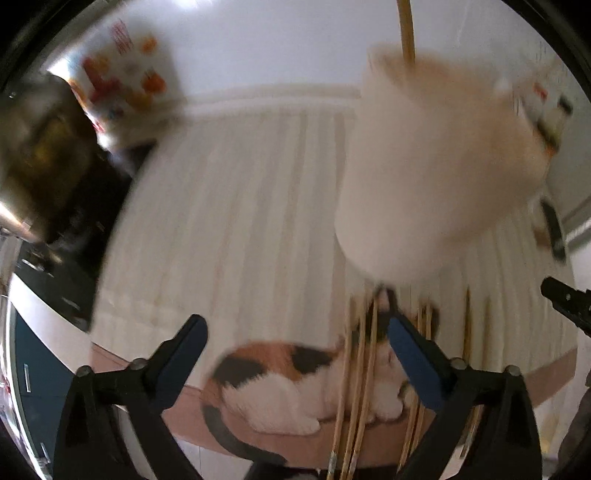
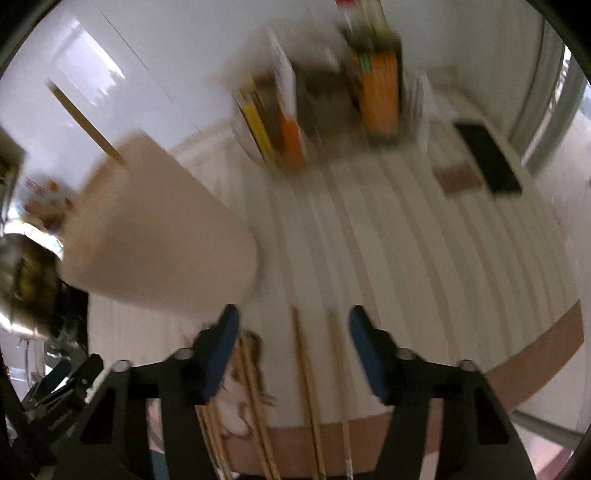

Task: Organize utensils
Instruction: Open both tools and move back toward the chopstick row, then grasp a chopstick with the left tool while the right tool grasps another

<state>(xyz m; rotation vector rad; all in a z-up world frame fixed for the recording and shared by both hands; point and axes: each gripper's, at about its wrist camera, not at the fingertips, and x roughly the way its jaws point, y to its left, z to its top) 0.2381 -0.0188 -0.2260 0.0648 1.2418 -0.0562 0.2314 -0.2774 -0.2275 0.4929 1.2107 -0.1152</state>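
One chopstick (image 1: pixel 405 29) in cream cup (image 1: pixel 436 177)

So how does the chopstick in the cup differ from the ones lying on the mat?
The chopstick in the cup stands nearly upright, leaning out past the rim of the beige cup, alone. The chopsticks on the mat lie flat, several side by side, across the striped mat and its near edge. All look like slim, light wooden sticks.

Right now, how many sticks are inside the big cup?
1. A single chopstick stands in the cream cup, poking out of its top. The rest lie loose on the mat in front of the cup. The pictures are blurry, so shorter ones could hide inside.
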